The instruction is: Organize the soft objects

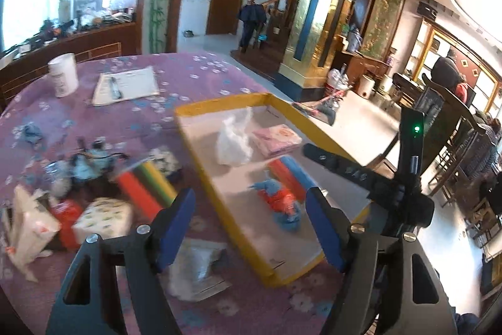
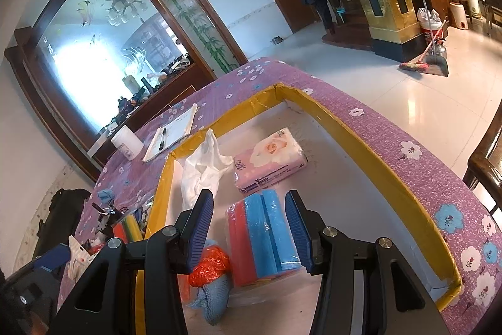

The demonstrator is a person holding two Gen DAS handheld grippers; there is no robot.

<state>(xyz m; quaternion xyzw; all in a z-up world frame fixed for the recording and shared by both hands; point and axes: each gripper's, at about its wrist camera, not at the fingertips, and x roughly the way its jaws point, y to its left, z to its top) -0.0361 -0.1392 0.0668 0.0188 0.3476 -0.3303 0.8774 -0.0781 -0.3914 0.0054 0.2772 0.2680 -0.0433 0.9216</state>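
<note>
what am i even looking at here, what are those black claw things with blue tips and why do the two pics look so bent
Each picture comes from a wide, bending lens fixed on a hand-held gripper, looking along its jaws. A person holds one in each hand; there is no robot.

The left gripper and the right gripper both stand open and hold nothing.

Both look down at a table with a purple flowered cloth. On it sits a yellow-rimmed tray that holds a pink tissue pack, a white plastic bag, a pack of red and blue sponges and a blue and orange bundle. More soft things wait outside the tray, such as a striped sponge pack and a patterned tissue pack.
</note>
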